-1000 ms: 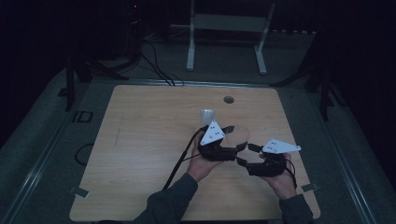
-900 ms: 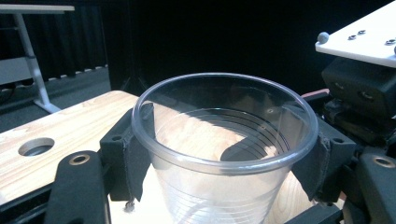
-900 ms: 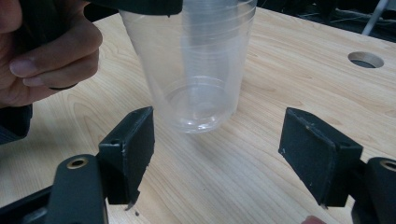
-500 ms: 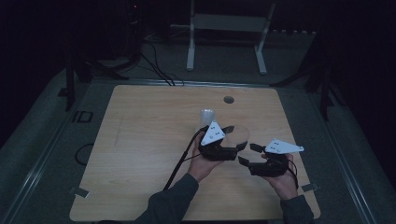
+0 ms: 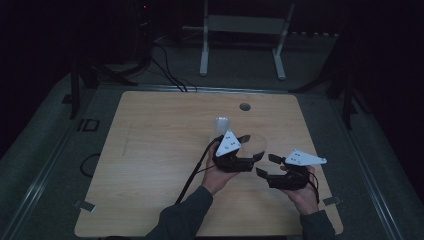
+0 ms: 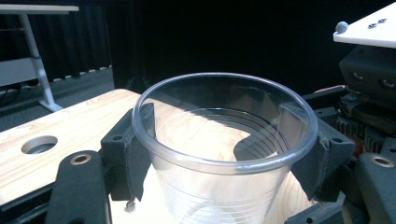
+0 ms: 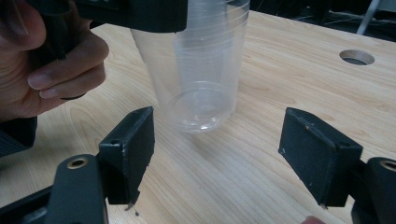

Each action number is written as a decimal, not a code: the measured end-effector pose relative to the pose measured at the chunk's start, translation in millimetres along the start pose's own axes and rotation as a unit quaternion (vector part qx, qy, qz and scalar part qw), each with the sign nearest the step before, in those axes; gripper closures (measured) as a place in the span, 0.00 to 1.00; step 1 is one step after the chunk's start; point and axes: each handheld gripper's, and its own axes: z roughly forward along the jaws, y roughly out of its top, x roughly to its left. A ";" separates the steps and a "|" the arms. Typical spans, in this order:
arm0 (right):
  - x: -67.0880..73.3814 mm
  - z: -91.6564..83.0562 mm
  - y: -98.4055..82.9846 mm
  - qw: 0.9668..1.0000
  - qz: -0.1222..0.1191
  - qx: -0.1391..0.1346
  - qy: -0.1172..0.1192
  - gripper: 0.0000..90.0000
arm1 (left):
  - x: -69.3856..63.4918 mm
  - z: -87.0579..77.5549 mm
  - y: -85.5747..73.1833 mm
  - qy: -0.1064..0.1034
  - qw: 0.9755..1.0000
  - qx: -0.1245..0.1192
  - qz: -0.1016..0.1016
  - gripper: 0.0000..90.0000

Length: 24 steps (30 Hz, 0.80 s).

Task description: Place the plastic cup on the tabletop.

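Your left gripper [image 6: 224, 158] clamps a clear ribbed plastic cup [image 6: 224, 140] above pale woodgrain table [image 7: 280, 60]; your right gripper [image 7: 215, 154] gapes empty.

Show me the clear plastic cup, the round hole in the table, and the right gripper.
clear plastic cup [image 6: 224, 140], left gripper view, its inner wall.
round hole [image 5: 245, 106], high view, its middle.
right gripper [image 7: 215, 154], right gripper view, midway between its fingertips.

Right gripper [image 7: 212, 154] jaws wide apart; clear cup [image 7: 201, 70] beyond, above table [image 7: 289, 70].
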 end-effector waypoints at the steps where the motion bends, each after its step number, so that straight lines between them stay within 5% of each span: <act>1: 0.0 0.0 0.0 1.000 0.000 0.000 0.000 0.29 | 0.2 0.5 -0.3 0.001 1.000 0.000 0.001 0.32; 24: -4.1 -4.3 -6.0 1.000 0.012 -0.014 -0.006 0.29 | 0.5 6.5 -10.7 0.010 1.000 0.000 -0.001 0.33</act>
